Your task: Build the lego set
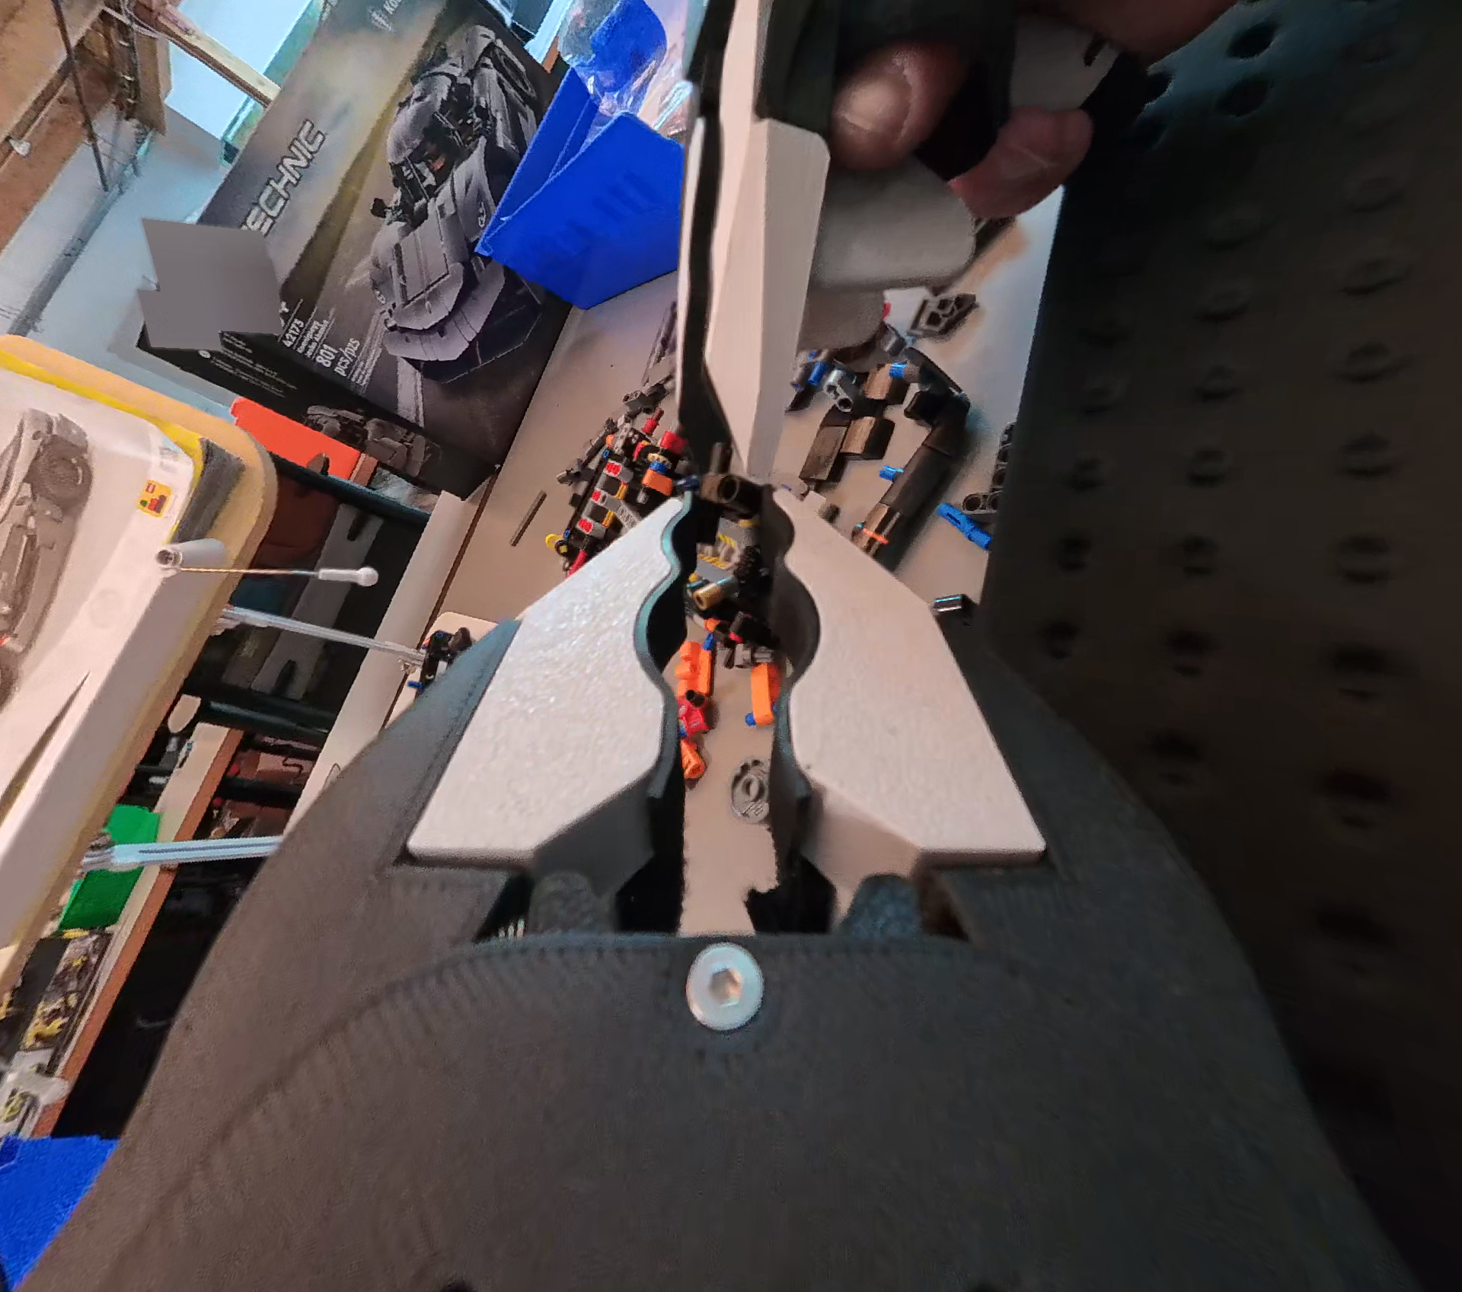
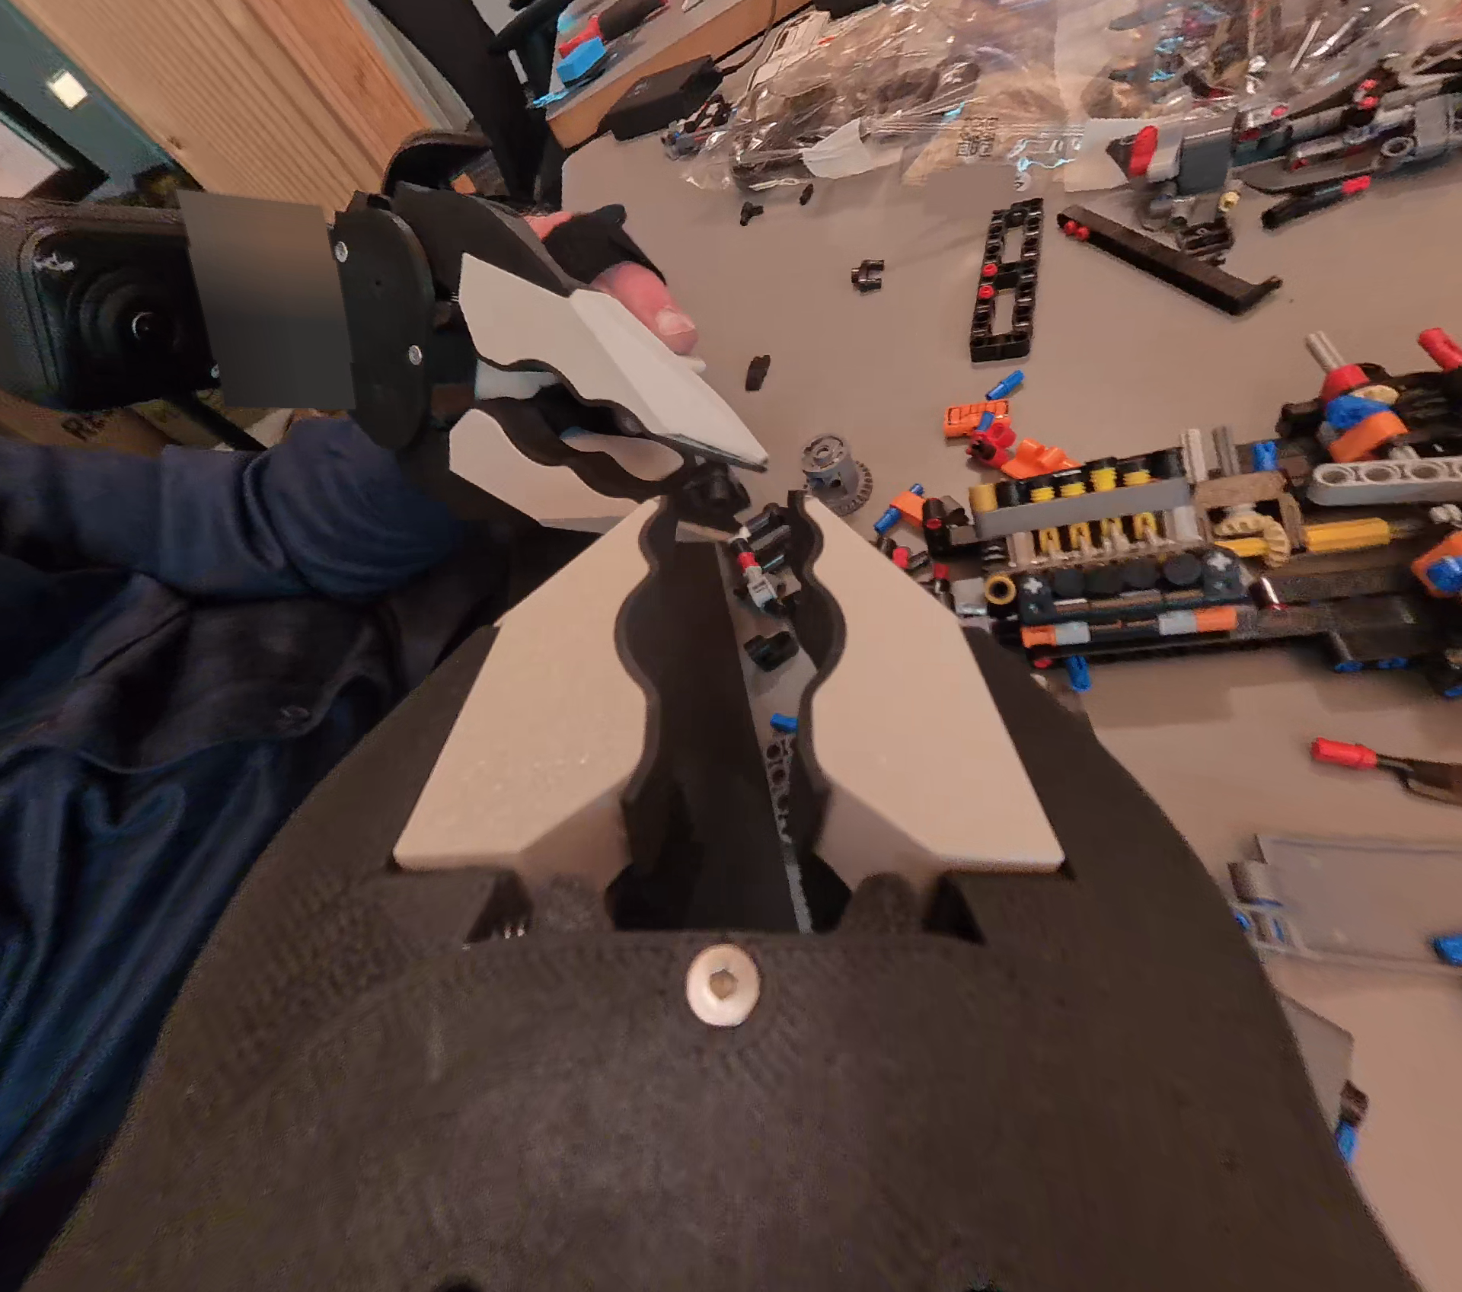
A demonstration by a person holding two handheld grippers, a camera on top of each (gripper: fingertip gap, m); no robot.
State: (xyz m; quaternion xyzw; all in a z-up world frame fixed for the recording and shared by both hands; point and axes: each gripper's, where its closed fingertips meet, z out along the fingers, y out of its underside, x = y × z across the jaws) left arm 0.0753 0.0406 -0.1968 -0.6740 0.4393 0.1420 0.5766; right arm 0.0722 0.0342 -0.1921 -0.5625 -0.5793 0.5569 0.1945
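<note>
**Claws meet tip to tip beside the lego build**
L wrist view: left claw (image 1: 729,502) clamped on small black plastic lego connector (image 1: 732,487), just right of long multicolour part-built lego chassis (image 1: 617,487); prob. steadied so right claw (image 1: 740,459) can work on it. R wrist view: right claw (image 2: 728,502) narrowly apart, can't tell if gripping; connector (image 2: 712,487) left of chassis (image 2: 1147,542), above grey table (image 2: 870,344).

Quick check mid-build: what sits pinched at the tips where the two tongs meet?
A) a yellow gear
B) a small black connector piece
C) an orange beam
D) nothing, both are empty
B: the small black connector piece sits right at the tips where the left tongs and right tongs meet.
</note>
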